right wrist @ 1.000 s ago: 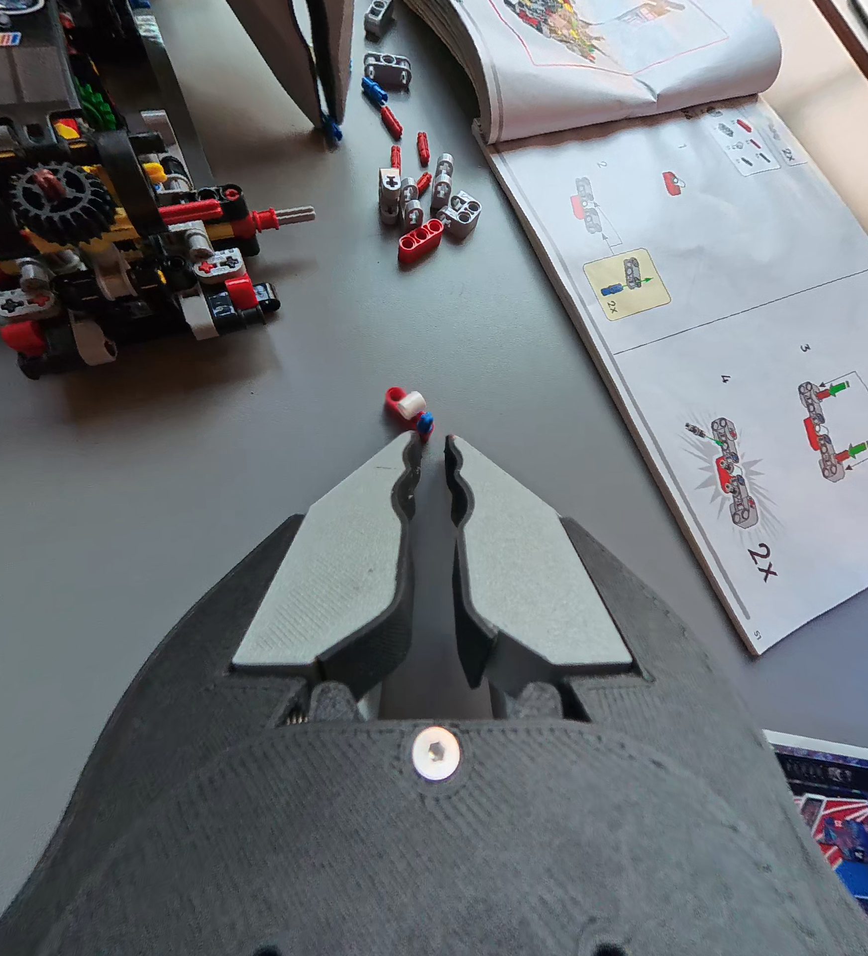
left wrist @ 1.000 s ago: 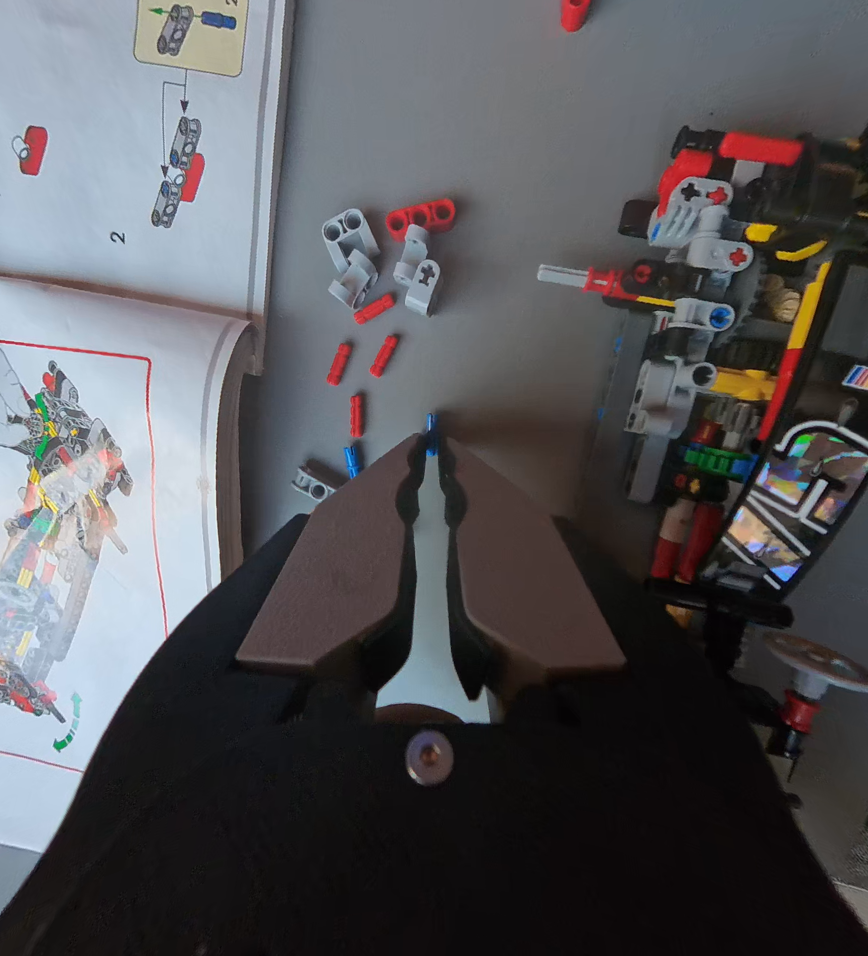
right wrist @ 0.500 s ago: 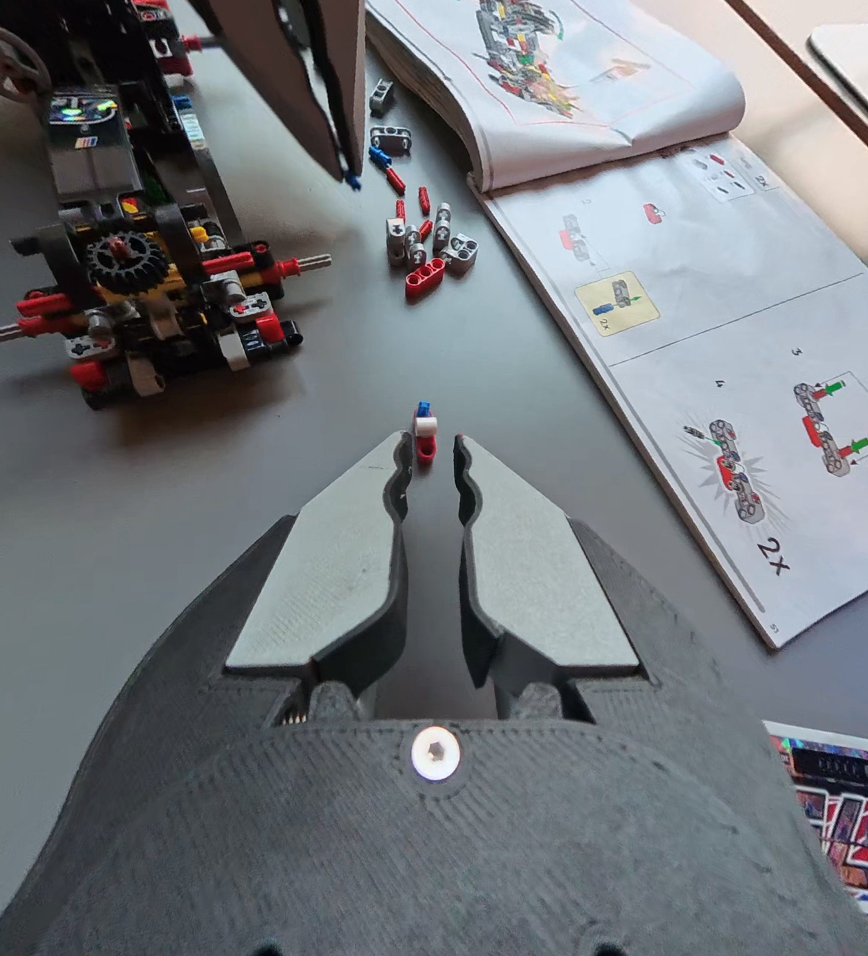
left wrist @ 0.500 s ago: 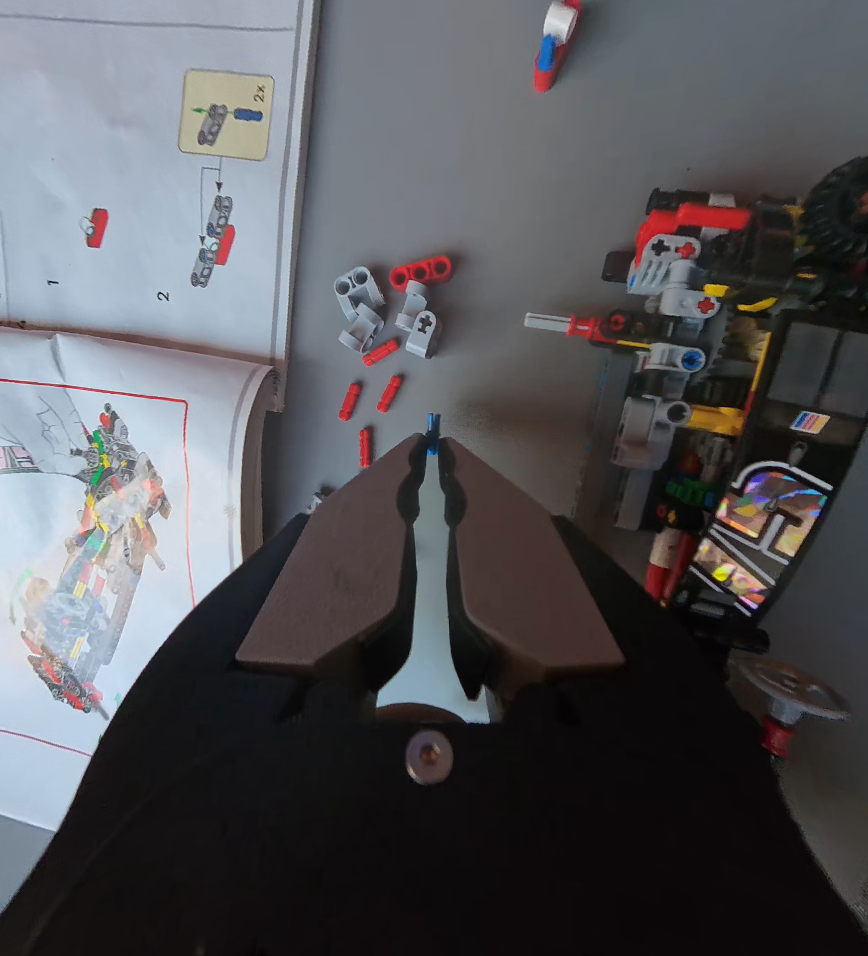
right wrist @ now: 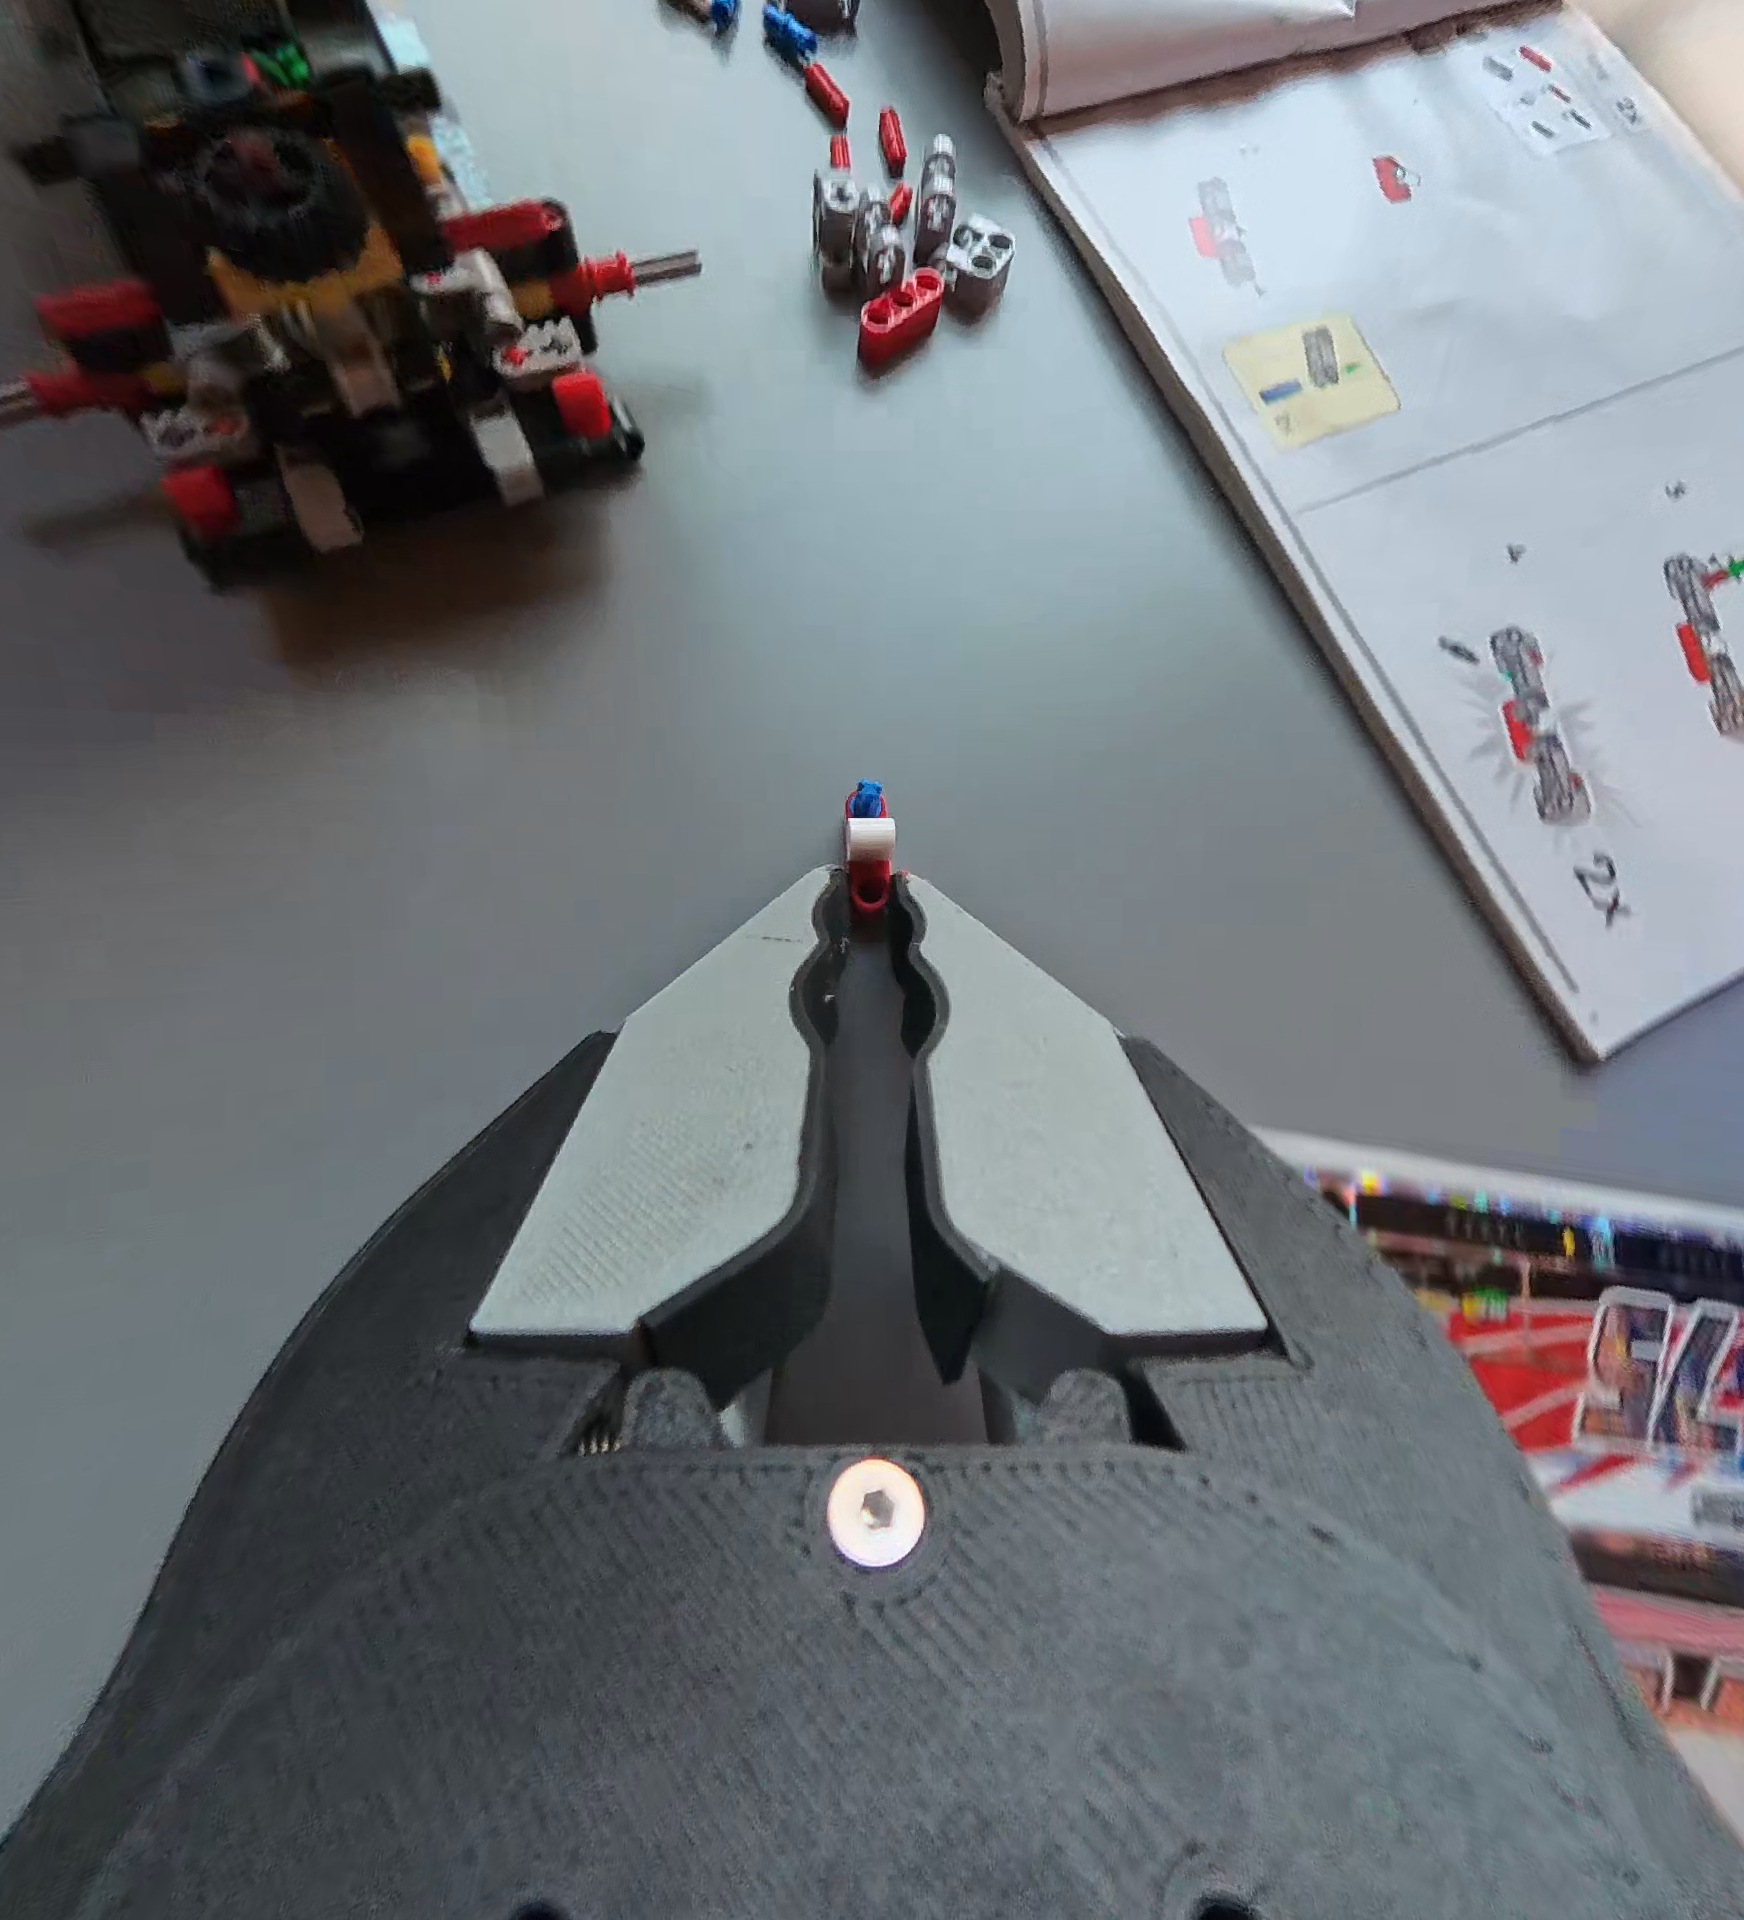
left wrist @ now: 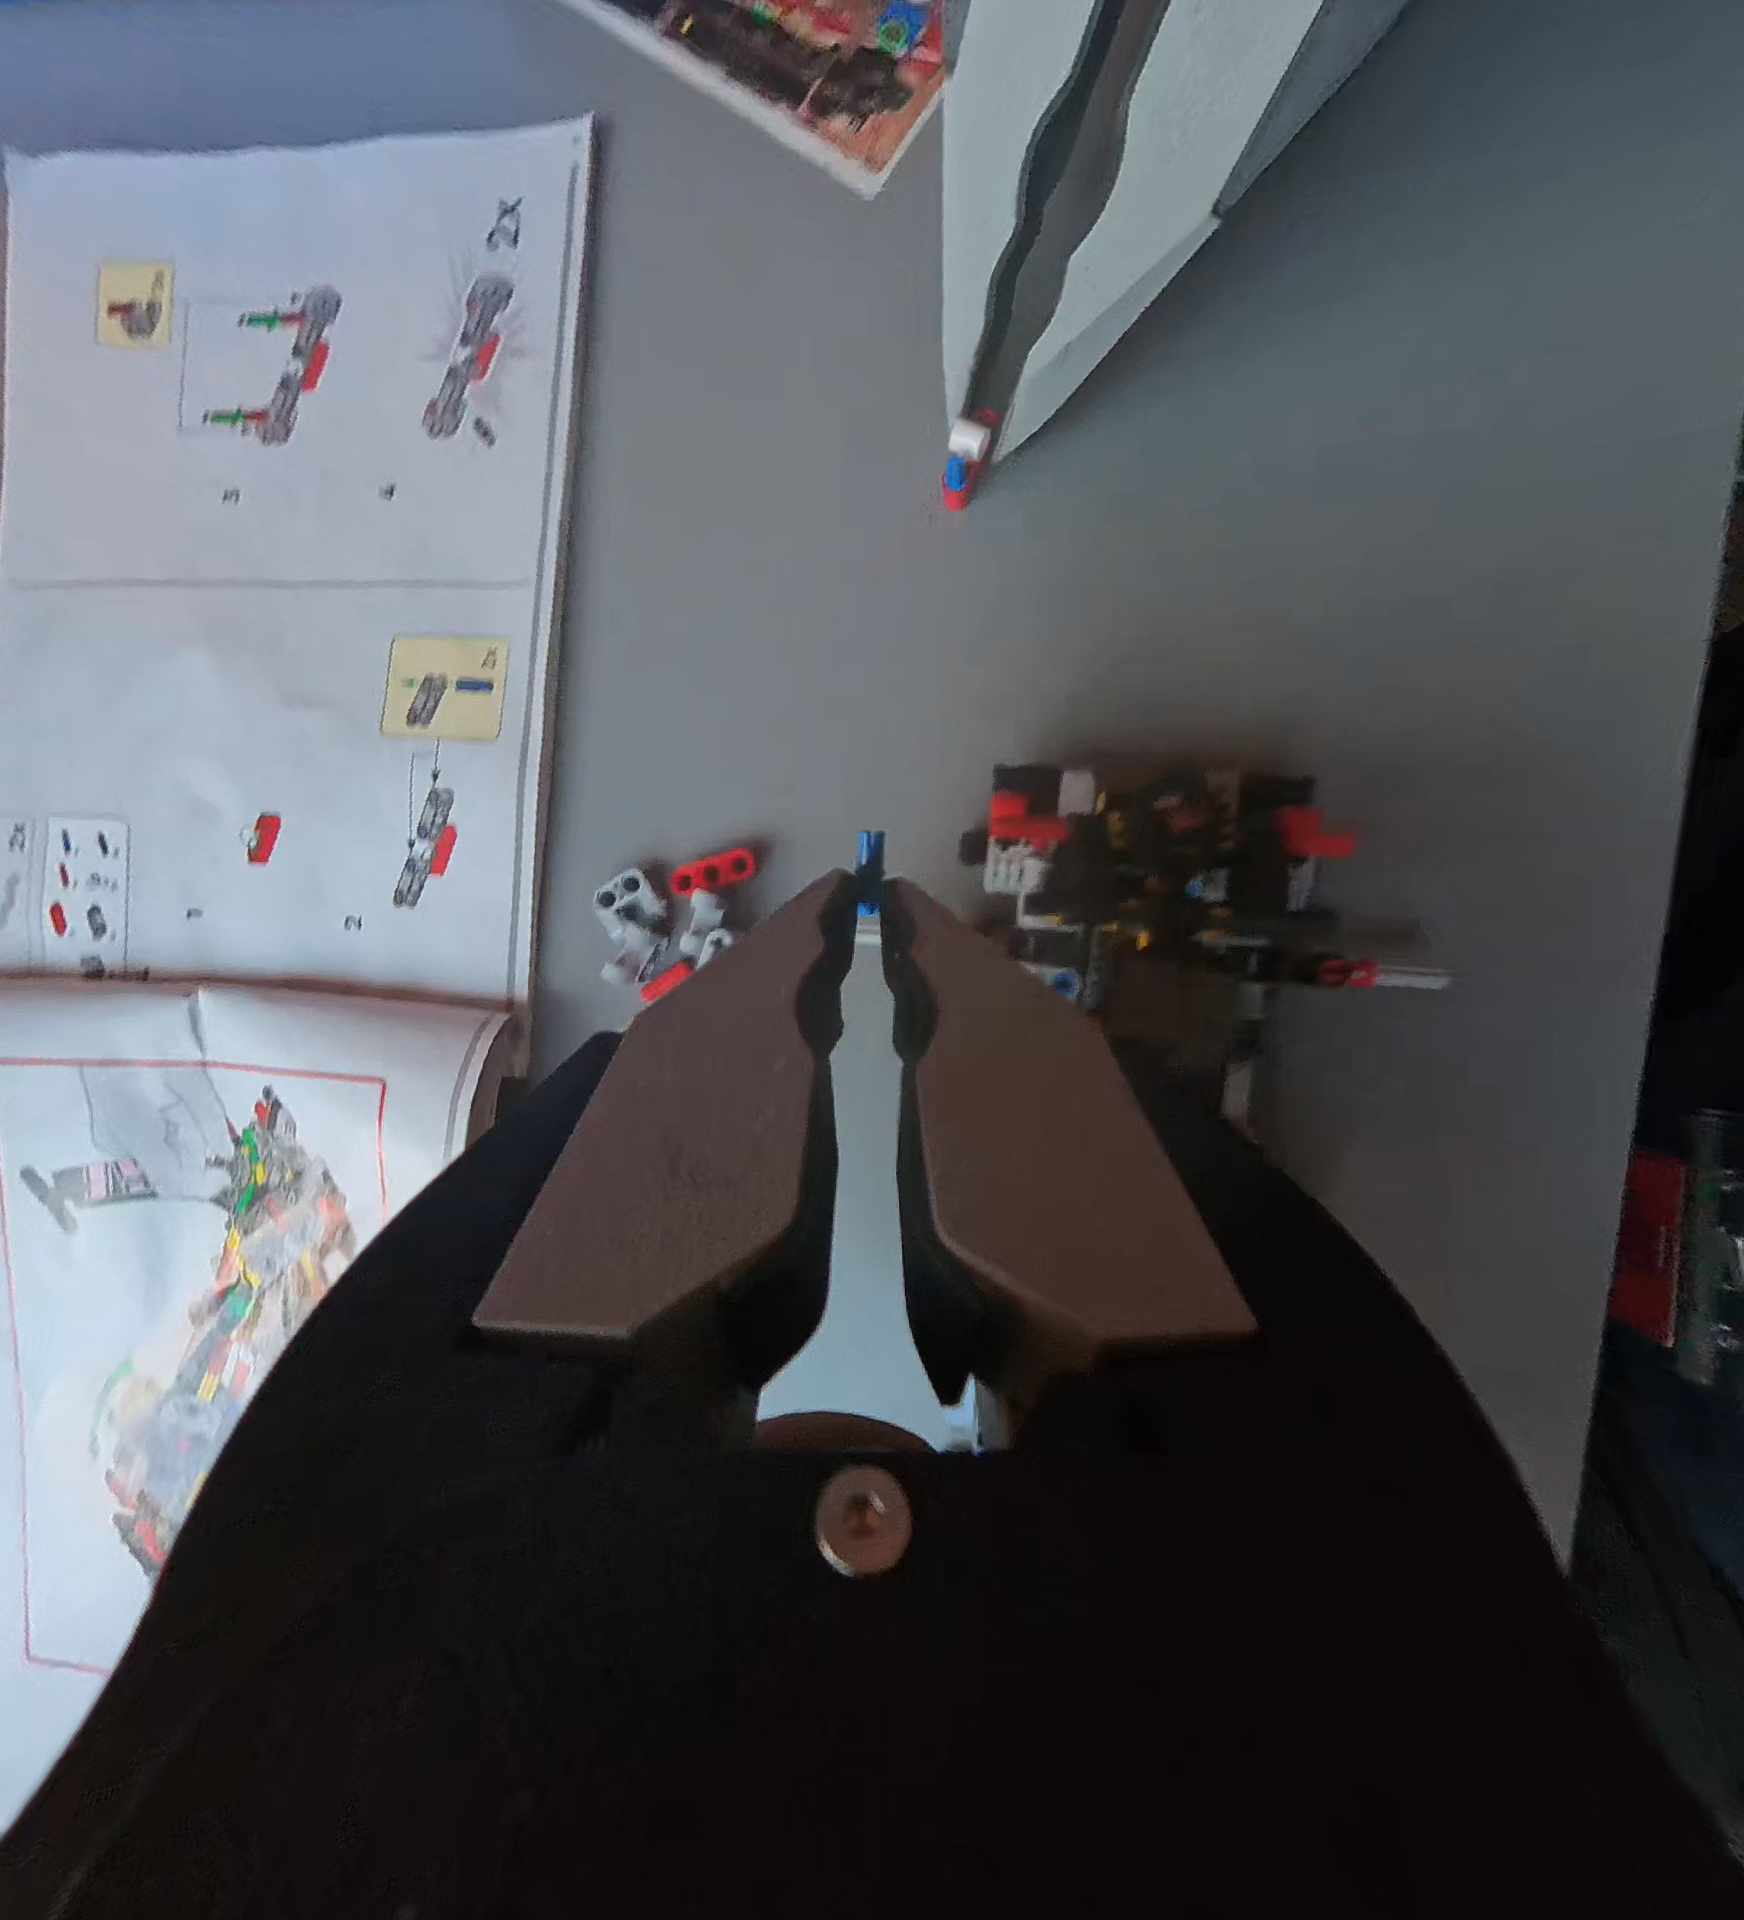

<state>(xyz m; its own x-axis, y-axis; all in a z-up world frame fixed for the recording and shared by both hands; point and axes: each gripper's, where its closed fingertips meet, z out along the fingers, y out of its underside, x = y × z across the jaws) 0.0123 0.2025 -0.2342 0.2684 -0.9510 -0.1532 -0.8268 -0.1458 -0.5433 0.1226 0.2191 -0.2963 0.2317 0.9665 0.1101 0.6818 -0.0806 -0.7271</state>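
Note:
My left gripper, with brown fingers, is shut on a small blue pin that sticks out past the tips, held above the grey table. My right gripper, with grey fingers, is shut on a small red piece that carries a white sleeve and a blue pin. It also shows in the left wrist view at the top, with the red, white and blue piece at its tips. A heap of loose grey and red parts lies just left of my left fingertips.
A partly built black, red and yellow brick vehicle stands right of my left gripper, and shows in the right wrist view. An open instruction booklet lies at the left. A printed box lies at the lower right. The table edge runs at the right. Across from one pair of fingers to the other is roughly 15 cm.
My right gripper opened, then shut on the red piece with the white sleeve and lifted it off the table. My left gripper rose and drew back with the blue pin still in it.

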